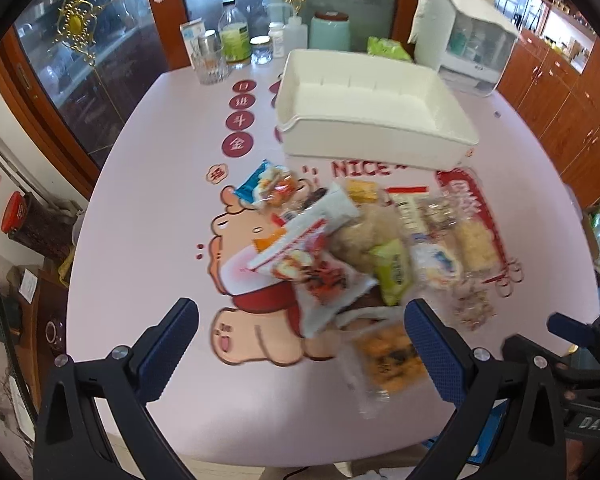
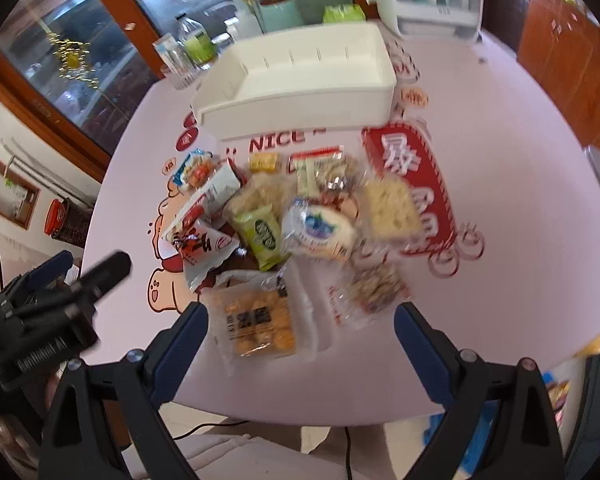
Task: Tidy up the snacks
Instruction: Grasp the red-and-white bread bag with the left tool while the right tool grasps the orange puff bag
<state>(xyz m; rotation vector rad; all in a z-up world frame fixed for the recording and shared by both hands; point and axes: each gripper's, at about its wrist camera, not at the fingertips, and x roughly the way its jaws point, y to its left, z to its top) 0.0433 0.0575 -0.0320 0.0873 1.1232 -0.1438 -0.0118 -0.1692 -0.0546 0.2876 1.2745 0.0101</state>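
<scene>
progress: nothing sorted yet, I judge | white bin (image 1: 374, 120) empty, beyond both jaws | snack pile (image 2: 284, 224) heaped on tabletop (image 2: 520, 208) ahead of jaws | left gripper (image 1: 300, 344) spread, empty | right gripper (image 2: 300, 336) spread, empty, nearest the cracker pack (image 2: 254, 322)

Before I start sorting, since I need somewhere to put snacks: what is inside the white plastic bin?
The white plastic bin shows only bare floor and ribbed far wall; its near wall hides the closest strip.
</scene>
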